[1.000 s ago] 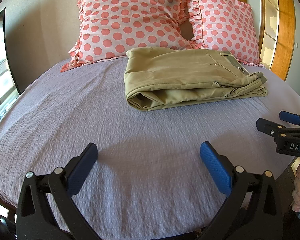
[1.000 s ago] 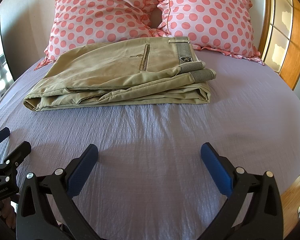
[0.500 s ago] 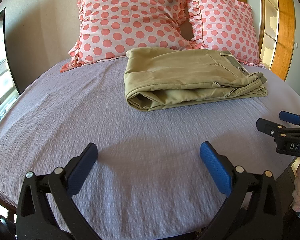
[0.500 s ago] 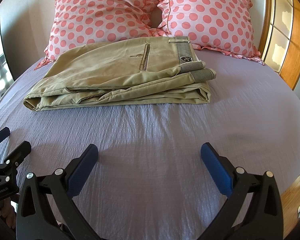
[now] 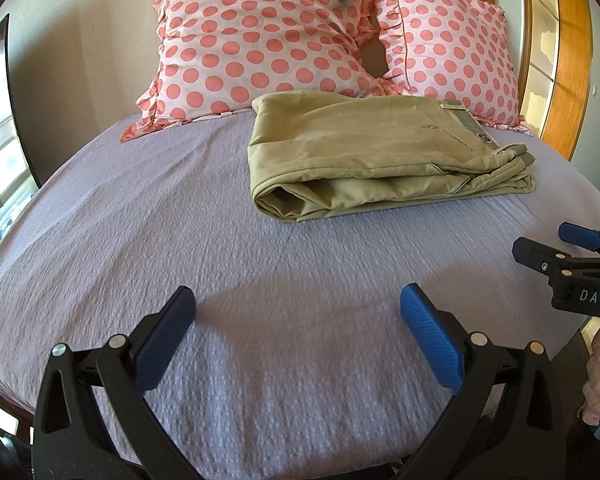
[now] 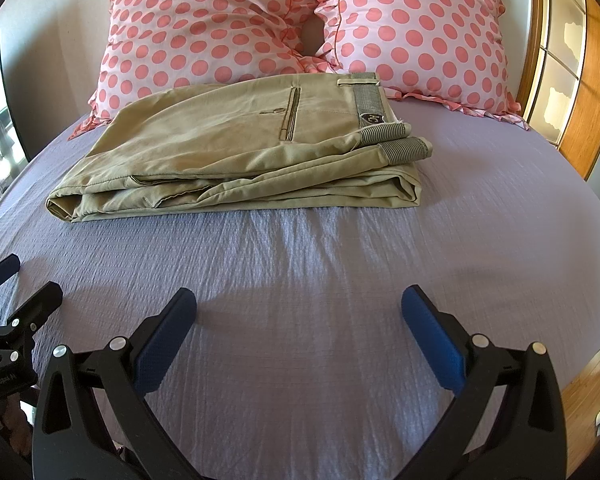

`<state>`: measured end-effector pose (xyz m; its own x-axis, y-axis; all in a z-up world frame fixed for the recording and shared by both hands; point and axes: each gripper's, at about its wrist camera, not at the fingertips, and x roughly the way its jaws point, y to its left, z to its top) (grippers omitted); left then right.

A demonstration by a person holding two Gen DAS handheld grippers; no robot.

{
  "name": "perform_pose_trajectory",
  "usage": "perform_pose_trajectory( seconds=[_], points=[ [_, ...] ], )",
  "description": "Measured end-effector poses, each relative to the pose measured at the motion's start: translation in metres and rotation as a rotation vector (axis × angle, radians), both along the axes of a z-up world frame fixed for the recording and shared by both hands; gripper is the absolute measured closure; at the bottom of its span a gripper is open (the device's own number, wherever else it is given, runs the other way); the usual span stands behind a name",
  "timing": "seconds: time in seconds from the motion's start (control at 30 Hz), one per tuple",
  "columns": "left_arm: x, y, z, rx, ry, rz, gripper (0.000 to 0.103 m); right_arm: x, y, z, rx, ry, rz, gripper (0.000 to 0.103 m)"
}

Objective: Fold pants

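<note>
Folded pants (image 6: 236, 148) lie well beyond both grippers; fingers (image 6: 164, 344) spread, empty.

Bright daylight, soft shadows, sharp focus, fisheye-warped dark corners

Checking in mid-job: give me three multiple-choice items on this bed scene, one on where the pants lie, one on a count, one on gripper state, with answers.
1. The pants lie:
A. just before the pillows
B. across the left gripper
C. on the floor

2. Polka-dot pillows in view:
A. one
B. two
C. four

3. The right gripper is:
A. shut on the pants
B. shut on the sheet
C. open, holding nothing

Answers: 1 A, the folded stack sits on the lilac sheet below the pillows. 2 B, two lean side by side. 3 C, its blue fingers stand wide apart over bare sheet.
</note>
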<state>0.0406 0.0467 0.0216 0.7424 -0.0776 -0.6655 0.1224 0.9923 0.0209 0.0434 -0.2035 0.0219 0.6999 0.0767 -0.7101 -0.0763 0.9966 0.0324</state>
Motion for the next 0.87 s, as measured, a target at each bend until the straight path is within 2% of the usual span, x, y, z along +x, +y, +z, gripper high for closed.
perform_pose_trajectory(
  seconds=[0.87],
  points=[
    [0.0084,0.0033,0.0001,0.0,0.007,0.007,0.002,-0.0001,-0.0009,0.0002,0.0,0.0,0.003,0.001]
  ],
)
